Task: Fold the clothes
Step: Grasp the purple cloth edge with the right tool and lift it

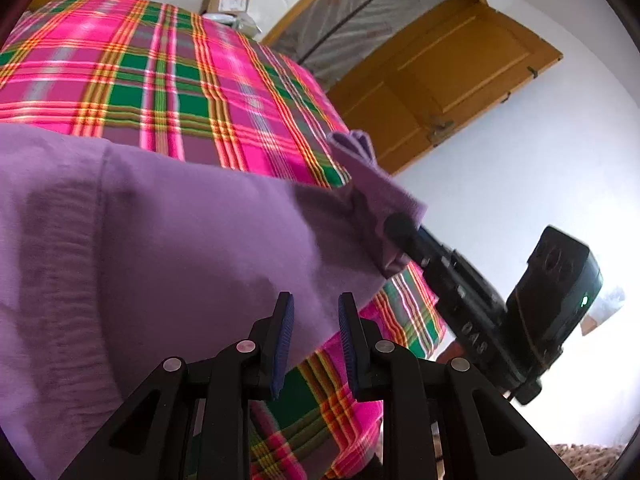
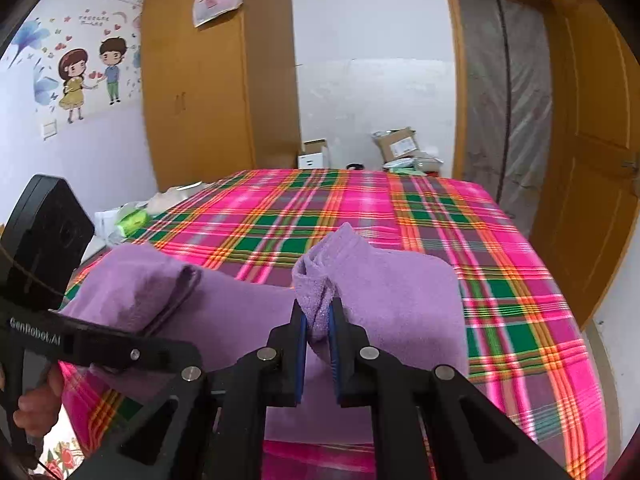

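Purple garment (image 2: 392, 280), near end of plaid-covered bed (image 2: 400, 208): part-folded, judged midway; right tongs (image 2: 318, 320) pinching a raised fold, left tongs (image 1: 316, 320) spread and empty over the cloth; left side bunched, final folds and smoothing outstanding.

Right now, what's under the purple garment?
The purple garment lies on the pink plaid bedspread, visible around it. Whatever is beneath the bedspread is covered. The right gripper pinches a garment fold.

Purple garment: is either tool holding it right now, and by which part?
The right tool is shut on a bunched edge of the purple garment. The left tool is open, holding nothing.
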### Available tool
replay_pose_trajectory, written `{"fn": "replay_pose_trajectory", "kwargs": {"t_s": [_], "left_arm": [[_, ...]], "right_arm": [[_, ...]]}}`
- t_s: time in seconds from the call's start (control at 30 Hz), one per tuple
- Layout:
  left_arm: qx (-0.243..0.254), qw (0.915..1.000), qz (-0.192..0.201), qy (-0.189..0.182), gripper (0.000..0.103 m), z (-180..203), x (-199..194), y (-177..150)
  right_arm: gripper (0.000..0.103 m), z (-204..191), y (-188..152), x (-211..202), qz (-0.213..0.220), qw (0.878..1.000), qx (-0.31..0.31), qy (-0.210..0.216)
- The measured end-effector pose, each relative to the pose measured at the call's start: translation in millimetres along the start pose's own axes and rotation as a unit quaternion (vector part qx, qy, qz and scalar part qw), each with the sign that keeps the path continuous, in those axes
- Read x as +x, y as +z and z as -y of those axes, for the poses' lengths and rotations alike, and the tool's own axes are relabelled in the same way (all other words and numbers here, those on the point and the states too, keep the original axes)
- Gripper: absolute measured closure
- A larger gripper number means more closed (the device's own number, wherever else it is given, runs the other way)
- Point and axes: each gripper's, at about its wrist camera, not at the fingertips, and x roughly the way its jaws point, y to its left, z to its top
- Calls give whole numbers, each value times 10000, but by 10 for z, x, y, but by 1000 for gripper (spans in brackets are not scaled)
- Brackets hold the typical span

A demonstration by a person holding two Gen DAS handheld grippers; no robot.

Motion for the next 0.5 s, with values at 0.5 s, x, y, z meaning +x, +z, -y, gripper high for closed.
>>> {"fn": "replay_pose_trajectory", "kwargs": {"t_s": [0.5], "left_arm": [[-212,9993,308,29,80,-197,-287,-35]], "right_arm": [[93,-423,-86,125,-224,9983,-23,532]]}}
